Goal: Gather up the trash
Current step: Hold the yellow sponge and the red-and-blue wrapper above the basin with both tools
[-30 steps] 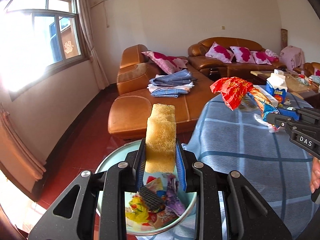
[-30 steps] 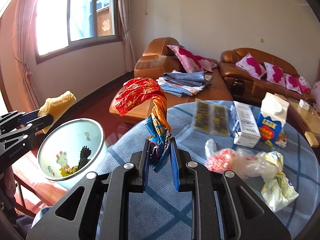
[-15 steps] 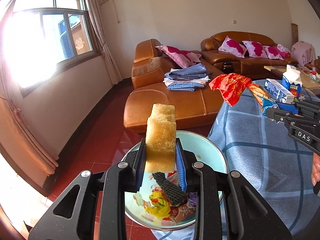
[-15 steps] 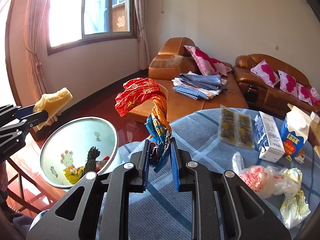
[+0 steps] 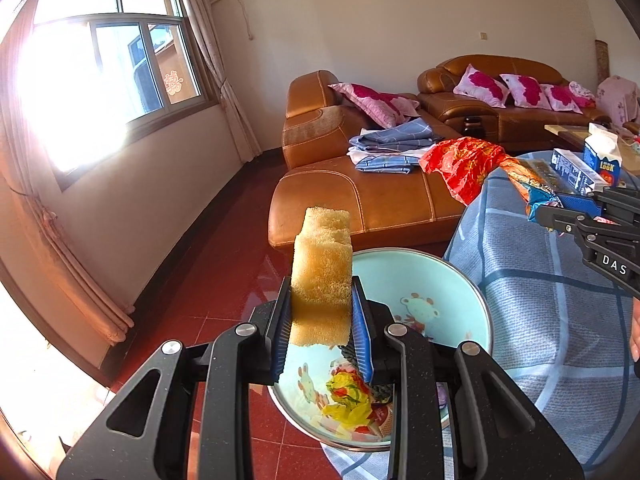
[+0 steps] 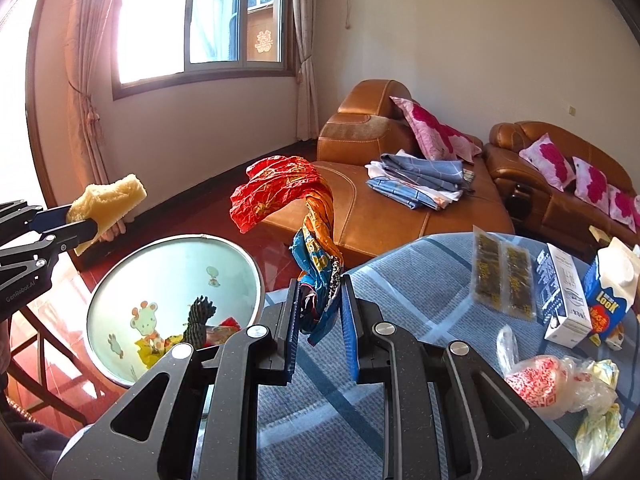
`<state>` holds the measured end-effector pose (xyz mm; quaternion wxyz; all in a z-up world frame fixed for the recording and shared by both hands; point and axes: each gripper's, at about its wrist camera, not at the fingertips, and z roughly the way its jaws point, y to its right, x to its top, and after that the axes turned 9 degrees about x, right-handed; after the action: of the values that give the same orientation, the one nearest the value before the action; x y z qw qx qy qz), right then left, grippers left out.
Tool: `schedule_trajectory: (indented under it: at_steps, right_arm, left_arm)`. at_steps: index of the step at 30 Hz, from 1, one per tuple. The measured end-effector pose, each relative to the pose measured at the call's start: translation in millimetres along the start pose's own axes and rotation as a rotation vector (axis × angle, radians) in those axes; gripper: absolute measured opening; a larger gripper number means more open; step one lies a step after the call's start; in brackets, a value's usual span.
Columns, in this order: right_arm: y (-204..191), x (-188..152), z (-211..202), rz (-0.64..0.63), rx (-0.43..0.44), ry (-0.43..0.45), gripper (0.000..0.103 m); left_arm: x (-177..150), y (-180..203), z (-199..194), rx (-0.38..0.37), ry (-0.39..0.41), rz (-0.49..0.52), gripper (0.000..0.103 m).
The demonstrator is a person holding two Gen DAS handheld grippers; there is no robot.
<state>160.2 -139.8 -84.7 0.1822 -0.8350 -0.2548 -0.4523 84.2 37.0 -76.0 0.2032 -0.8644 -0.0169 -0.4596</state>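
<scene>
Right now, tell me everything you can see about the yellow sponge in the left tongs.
The sponge is a pale yellow, coarse, porous block, looking bent or doubled over at its top. The left tongs pinch its lower part between blue pads, so it stands upright, above the pale green bowl that holds wrappers. Nothing else touches it. In the right view it sticks out sideways past the bowl's rim.

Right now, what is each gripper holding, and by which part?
The left gripper pinches the yellow sponge by its lower end. The right gripper grips the twisted snack wrappers by their blue bottom end.
</scene>
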Motion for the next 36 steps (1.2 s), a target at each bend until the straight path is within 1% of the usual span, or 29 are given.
schedule_trajectory:
  at_steps: [6,9,21,31,36]
  right_arm:
    - [-10,2,6,-0.028,0.018,0.001,0.020]
    - [-16,0,8,-0.055,0.013,0.003,0.020]
    - [-35,-1,19,-0.130,0.040,-0.017,0.020]
    - [-47,-4,24,-0.197,0.087,-0.044,0.020]
    - [-50,-5,24,-0.210,0.085,-0.046,0.020]
  left_arm:
    - [-4,-5,2,0.008,-0.011,0.002,0.027]
    - [-6,-6,3,0.011,-0.014,0.012,0.027]
    - [-6,-6,8,0.022,-0.028,0.029,0.027]
    - [-7,-7,13,0.034,-0.046,0.065,0.027]
    - [-9,-7,16,0.038,-0.058,0.075,0.027]
